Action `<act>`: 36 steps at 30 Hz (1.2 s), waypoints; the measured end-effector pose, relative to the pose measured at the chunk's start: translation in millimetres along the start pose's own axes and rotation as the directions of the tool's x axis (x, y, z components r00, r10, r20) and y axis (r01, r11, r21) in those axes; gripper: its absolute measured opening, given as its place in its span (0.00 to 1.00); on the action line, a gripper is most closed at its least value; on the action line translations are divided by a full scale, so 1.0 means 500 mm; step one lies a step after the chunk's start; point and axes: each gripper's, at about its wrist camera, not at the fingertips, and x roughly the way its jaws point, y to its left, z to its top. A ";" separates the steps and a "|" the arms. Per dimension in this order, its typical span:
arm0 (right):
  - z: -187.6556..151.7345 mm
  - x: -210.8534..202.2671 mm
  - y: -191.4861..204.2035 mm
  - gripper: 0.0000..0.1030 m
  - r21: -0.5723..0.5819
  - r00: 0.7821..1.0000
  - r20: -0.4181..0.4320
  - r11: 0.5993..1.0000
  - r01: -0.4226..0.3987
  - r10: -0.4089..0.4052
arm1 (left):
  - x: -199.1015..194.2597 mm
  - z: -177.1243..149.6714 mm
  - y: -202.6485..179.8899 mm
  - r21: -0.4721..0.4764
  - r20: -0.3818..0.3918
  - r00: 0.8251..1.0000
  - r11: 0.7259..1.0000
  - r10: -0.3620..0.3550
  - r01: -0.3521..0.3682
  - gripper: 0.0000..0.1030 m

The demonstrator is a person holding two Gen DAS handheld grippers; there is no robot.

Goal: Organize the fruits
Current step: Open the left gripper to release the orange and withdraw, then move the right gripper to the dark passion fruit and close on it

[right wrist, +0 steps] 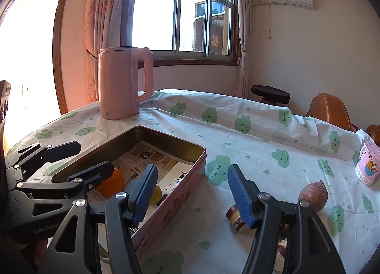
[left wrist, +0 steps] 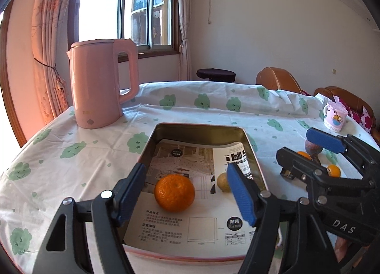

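A metal tin box (left wrist: 199,129) lined with printed paper sits on the table; it also shows in the right wrist view (right wrist: 166,138). Inside lie an orange mandarin (left wrist: 174,192) and a small yellowish fruit (left wrist: 222,182). My left gripper (left wrist: 187,193) is open and empty, its jaws spread above the mandarin. My right gripper (right wrist: 192,191) is open and empty, over the box's right wall. On the cloth to the right lie a brown-purple fruit (right wrist: 313,195), a cut fruit piece (right wrist: 235,217), and two small orange fruits (left wrist: 333,170).
A pink kettle (left wrist: 99,84) stands at the back left of the table. A pink cartoon mug (left wrist: 334,117) stands at the far right. Brown chairs (left wrist: 275,79) and a dark stool (left wrist: 216,74) stand behind the table. The tablecloth (left wrist: 71,155) is white with green prints.
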 end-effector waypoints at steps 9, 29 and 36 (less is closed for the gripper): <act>-0.073 -0.122 -0.089 0.69 -0.015 0.994 0.009 0.994 0.106 -0.106 | -0.039 -0.010 -0.120 0.081 0.017 0.994 0.991 -0.105 0.103 0.75; -0.181 -0.151 -0.271 0.67 0.166 0.967 -0.215 0.971 0.173 -0.136 | -0.025 -0.040 -0.292 0.172 -0.109 0.962 0.948 -0.252 0.268 0.75; -0.189 -0.126 -0.274 0.40 0.181 0.959 -0.280 0.978 0.103 -0.049 | -0.018 -0.049 -0.332 0.195 -0.148 0.942 0.925 -0.301 0.326 0.75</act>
